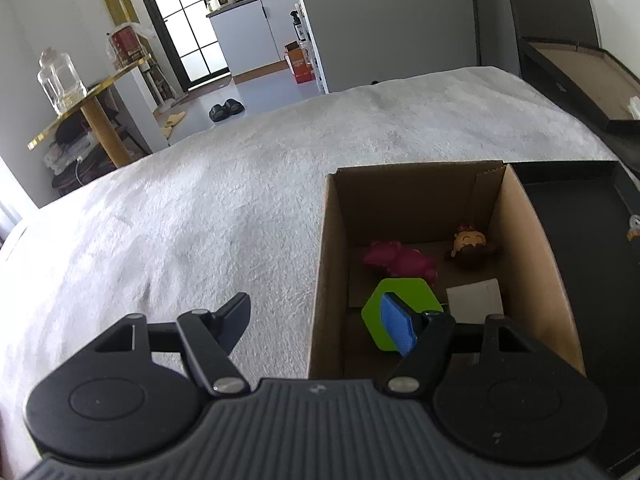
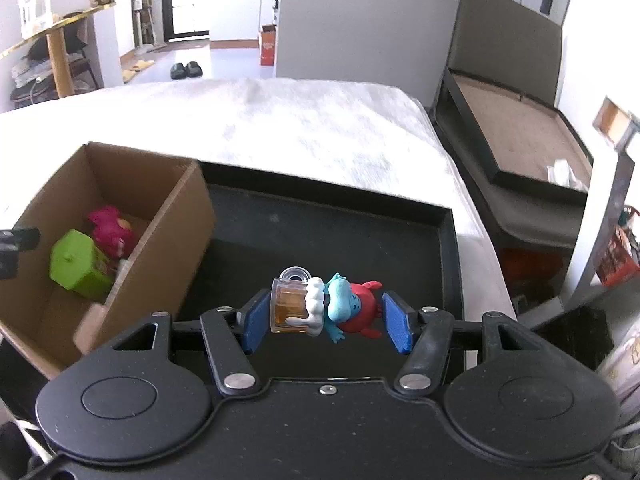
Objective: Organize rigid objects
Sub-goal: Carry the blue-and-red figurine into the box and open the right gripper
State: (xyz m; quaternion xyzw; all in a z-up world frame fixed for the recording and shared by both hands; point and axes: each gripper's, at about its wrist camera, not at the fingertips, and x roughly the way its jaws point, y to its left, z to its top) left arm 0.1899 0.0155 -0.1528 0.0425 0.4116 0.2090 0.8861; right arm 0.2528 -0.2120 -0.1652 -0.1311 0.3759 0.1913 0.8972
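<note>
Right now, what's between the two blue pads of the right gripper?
In the right wrist view, a blue and red toy figure holding a beer mug sits between the right gripper pads, above the black tray.

Open bed cover (image 1: 200,208) left of the cardboard box (image 1: 524,240) | box top unobstructed, floor crowded by green hexagon (image 1: 394,300), pink toy (image 1: 396,260), doll (image 1: 470,246) | black tray (image 2: 320,224) bare behind the figurine (image 2: 332,306)

Glass jar (image 1: 60,80) on gold-edged table (image 1: 94,98); black slippers (image 1: 227,109) on floor.
</note>
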